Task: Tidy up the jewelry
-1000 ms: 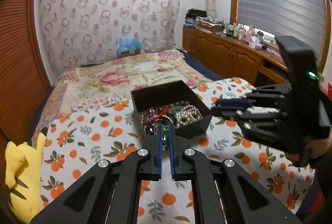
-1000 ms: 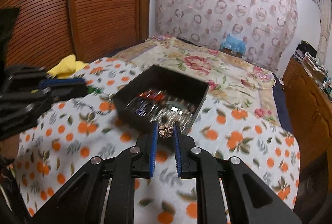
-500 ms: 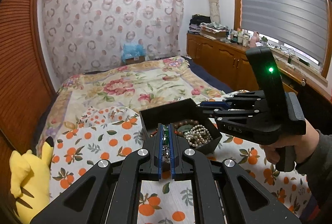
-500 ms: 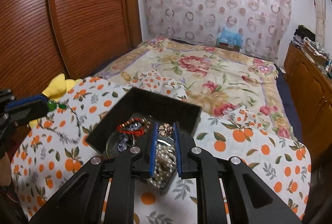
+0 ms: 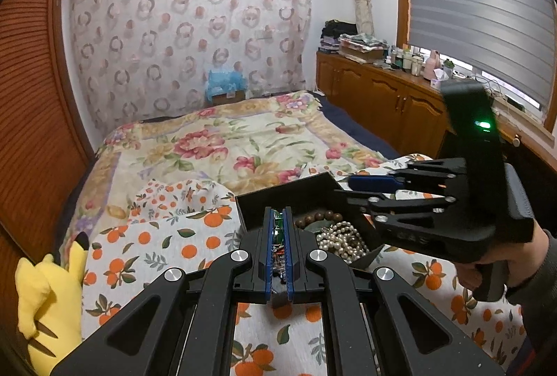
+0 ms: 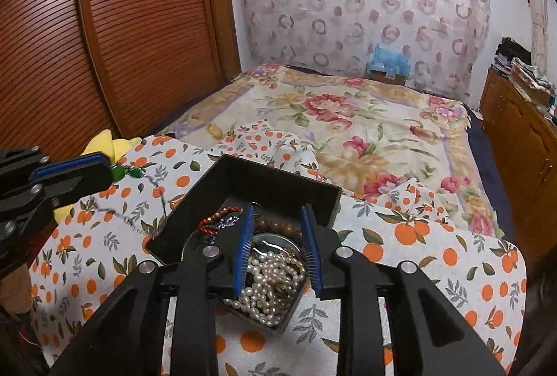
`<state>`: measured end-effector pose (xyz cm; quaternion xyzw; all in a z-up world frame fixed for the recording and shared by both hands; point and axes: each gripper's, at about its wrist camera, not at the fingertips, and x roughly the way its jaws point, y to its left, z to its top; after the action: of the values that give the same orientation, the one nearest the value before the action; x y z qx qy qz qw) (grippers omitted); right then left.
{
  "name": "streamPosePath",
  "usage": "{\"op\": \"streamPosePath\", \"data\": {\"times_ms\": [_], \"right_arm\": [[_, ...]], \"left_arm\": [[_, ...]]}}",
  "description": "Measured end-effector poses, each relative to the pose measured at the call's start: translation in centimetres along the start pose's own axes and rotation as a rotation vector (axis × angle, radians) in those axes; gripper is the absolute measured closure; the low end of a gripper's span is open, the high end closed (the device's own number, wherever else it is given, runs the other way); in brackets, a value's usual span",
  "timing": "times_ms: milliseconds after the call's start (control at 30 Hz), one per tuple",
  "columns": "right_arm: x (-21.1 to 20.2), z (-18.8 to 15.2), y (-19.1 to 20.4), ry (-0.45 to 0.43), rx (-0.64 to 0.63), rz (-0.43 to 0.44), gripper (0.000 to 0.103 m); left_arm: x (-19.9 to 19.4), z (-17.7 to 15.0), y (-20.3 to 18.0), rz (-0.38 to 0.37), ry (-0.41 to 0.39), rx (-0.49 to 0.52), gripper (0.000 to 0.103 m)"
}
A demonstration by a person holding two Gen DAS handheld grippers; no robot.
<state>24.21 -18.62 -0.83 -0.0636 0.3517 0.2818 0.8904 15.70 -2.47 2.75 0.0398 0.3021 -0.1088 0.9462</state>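
A black jewelry box (image 6: pixel 264 181) sits on the orange-print cloth (image 6: pixel 435 257) on the bed. It holds a pearl strand (image 6: pixel 271 285), brown beads and a red cord bracelet (image 6: pixel 212 222). My right gripper (image 6: pixel 276 240) is open above the box with nothing between its fingers. My left gripper (image 5: pixel 278 233) is shut on a green-bead necklace (image 6: pixel 120 171); its thin chain (image 6: pixel 153 195) hangs down to the cloth left of the box. In the left wrist view the box (image 5: pixel 289 195) lies just beyond my fingertips and the right gripper (image 5: pixel 369 182) reaches over it from the right.
A yellow plush toy (image 5: pixel 45 299) lies at the cloth's left edge. A floral bedspread (image 5: pixel 229 146) stretches behind the box. A brown louvered wardrobe (image 6: pixel 122 28) stands to the left, wooden cabinets (image 5: pixel 383 97) to the right.
My right gripper has opened over the box and the small gold piece it held is gone from its fingers. My left gripper has lifted and stays shut on the necklace.
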Motion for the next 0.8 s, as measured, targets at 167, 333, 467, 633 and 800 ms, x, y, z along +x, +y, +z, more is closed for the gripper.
{"op": "streamPosePath", "data": {"times_ms": [167, 333, 467, 633, 800], "right_arm": [[-0.9, -1.3, -0.6, 0.000, 0.001, -0.011, 0.073], [-2.2, -2.5, -1.0, -0.011, 0.004, -0.026, 0.073], [-3.6, -3.0, -1.0, -0.038, 0.006, -0.032, 0.073], [-4.9, -3.4, -0.7, -0.065, 0.003, -0.033, 0.073], [-5.4, -3.9, -0.4, -0.071, 0.005, -0.041, 0.073]], "left_arm": [[1.7, 0.4, -0.2, 0.003, 0.012, 0.001, 0.099], [2.9, 1.2, -0.6, 0.009, 0.012, -0.008, 0.099], [3.7, 1.8, -1.0, 0.022, 0.014, -0.005, 0.099], [4.2, 1.9, -0.6, 0.037, 0.010, -0.032, 0.094], [4.3, 1.2, -0.3, 0.076, 0.026, -0.038, 0.073]]}}
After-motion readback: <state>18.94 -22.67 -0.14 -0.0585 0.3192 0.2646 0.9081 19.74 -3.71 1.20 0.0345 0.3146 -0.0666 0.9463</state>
